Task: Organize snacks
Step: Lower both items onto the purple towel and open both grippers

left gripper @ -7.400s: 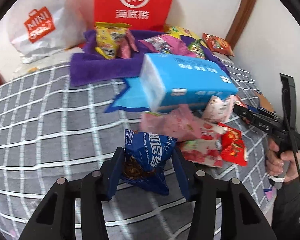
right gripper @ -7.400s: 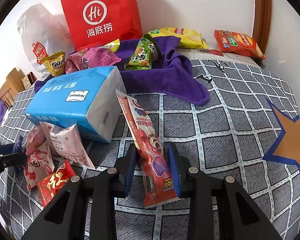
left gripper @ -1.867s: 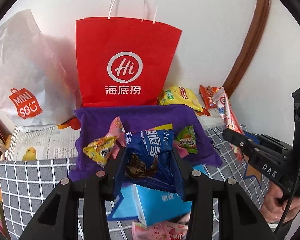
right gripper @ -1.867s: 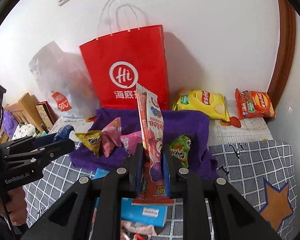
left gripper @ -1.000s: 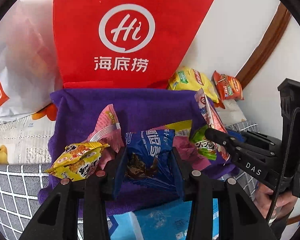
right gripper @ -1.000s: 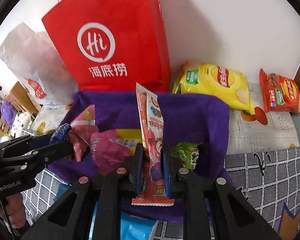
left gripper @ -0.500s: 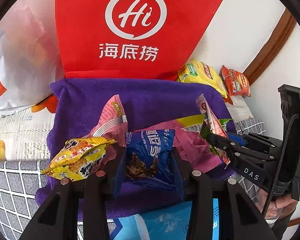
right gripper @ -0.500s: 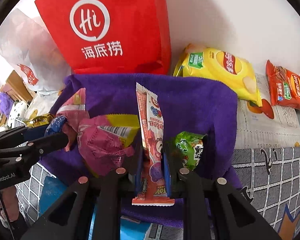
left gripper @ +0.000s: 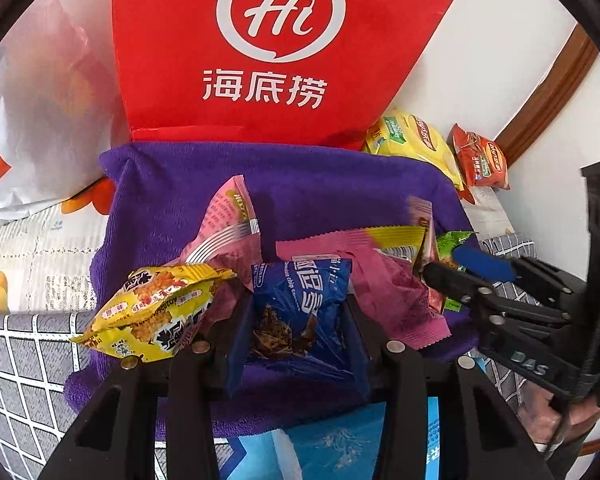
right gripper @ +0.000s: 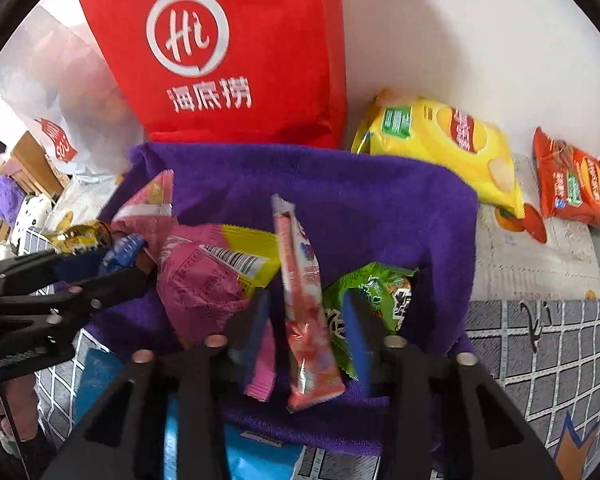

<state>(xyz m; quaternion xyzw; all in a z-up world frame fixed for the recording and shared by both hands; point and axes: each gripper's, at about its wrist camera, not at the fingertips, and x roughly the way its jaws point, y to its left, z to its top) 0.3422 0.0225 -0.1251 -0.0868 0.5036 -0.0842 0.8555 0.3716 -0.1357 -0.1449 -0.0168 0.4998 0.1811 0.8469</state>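
Note:
A purple towel point(left gripper: 320, 188) lies in front of a red paper bag and carries several snack packets. My left gripper point(left gripper: 296, 314) hangs low over its near edge with a blue cookie packet point(left gripper: 300, 300) between its pads; the jaws are starting to open, the pads still touching the packet. In the right wrist view my right gripper point(right gripper: 306, 320) is opening. A long red-pink stick packet point(right gripper: 304, 280), blurred, stands loose between its pads above the towel point(right gripper: 380, 208), touching neither. The right gripper's tips point(left gripper: 434, 274) show at the right of the left wrist view, and the left gripper's tips point(right gripper: 134, 272) at the left of the right wrist view.
On the towel lie a yellow packet point(left gripper: 156, 312), pink packets point(left gripper: 228, 224) point(right gripper: 204, 280) and a green packet point(right gripper: 380, 292). Behind stand the red bag point(left gripper: 276, 52) and a white plastic bag point(left gripper: 40, 100). Yellow crisps point(right gripper: 440, 148) and an orange packet point(right gripper: 572, 188) lie right. A blue tissue pack point(left gripper: 332, 440) sits below.
My right gripper's jaws have spread and let go of the stick packet, which now tilts loose between them. Both grippers have sunk a little closer to the purple towel.

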